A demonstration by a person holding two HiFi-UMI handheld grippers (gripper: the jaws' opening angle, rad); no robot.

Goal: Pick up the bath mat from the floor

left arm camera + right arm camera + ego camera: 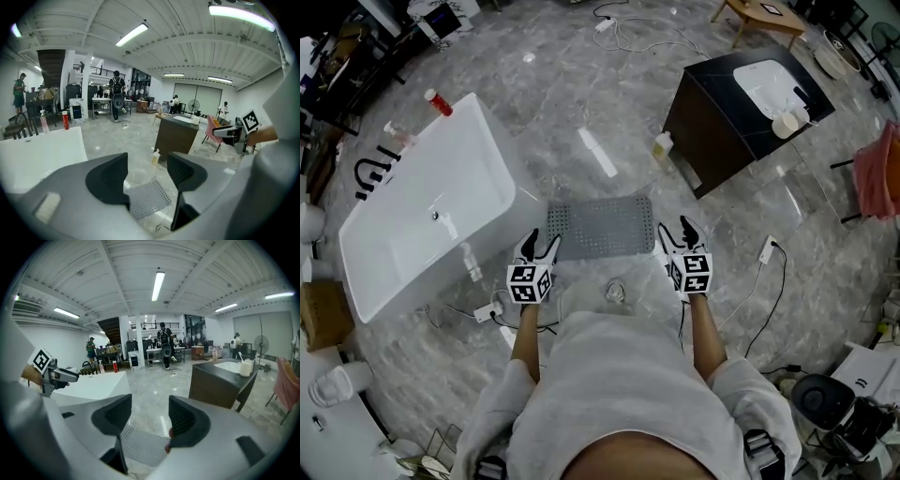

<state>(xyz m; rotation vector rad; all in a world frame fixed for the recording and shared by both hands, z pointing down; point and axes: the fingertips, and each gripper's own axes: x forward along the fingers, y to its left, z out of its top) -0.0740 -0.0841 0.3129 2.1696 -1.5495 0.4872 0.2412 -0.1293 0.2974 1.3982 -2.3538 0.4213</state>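
The mat [602, 227] is seen lying flat on the floor [581, 94] in the middle of the head view, between the tub [431, 206] at the left and the cabinet [722, 122] at the upper right. It is not lifted at any edge, so the pick-up is judged as not yet begun. The left tongs [539, 246] are held at the lower left corner of the mat and the right tongs [680, 232] at its right end, one on each side of the person. This placing is probably chosen because the mat is wide and looks limp: if it is taken at one end only, the other end may hang down and drag. Both tongs are open, with a clear gap between the jaws, and nothing is gripped. In each gripper view the perforated mat is seen through that gap, low and a little ahead, so the jaws are judged to be above it and apart from it. Both tongs are pointed downward at a slant, which suits sliding one jaw under the thin edge. The flat edge close on the floor may be difficult to catch.
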